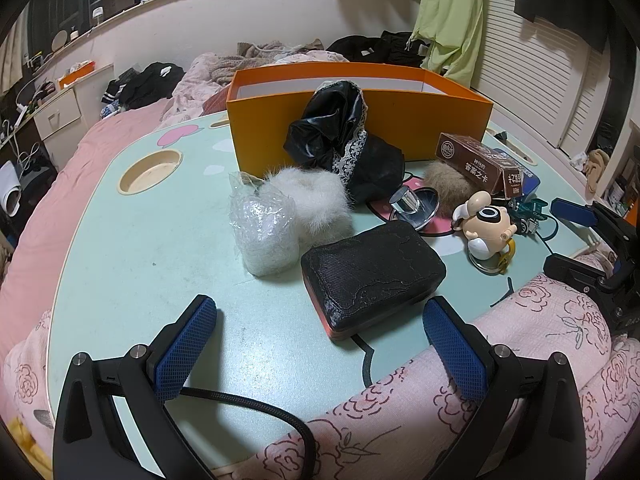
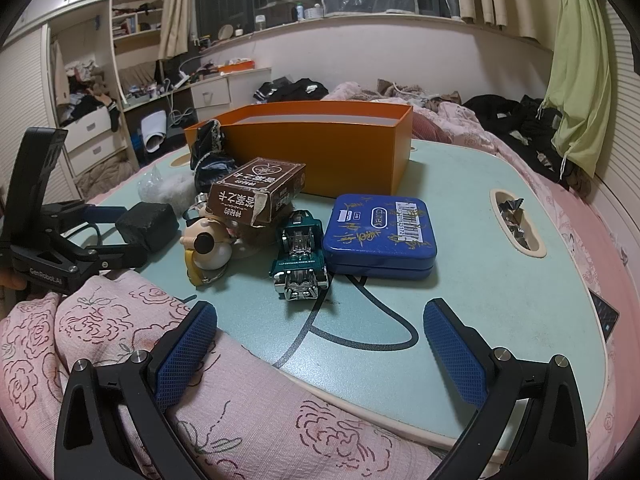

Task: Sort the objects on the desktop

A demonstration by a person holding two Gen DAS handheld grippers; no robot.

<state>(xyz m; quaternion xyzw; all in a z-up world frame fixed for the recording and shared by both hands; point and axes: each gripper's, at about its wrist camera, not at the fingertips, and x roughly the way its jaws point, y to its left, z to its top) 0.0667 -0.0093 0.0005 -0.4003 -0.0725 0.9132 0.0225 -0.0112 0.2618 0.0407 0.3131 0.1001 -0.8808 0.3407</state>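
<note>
Blue tin [image 1: 530,178] mostly behind card box [image 1: 480,162].

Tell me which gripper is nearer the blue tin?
Right. The right gripper hangs open just short of the blue tin; the left gripper, also open, is across the table by the black case.

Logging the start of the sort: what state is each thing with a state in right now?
Orange box: open, no lid.
Brown card box: end flap torn open.
Blue tin: lid shut.
Black case: closed, lying flat.
Left tongs: open, empty.
Right tongs: open, empty.
</note>
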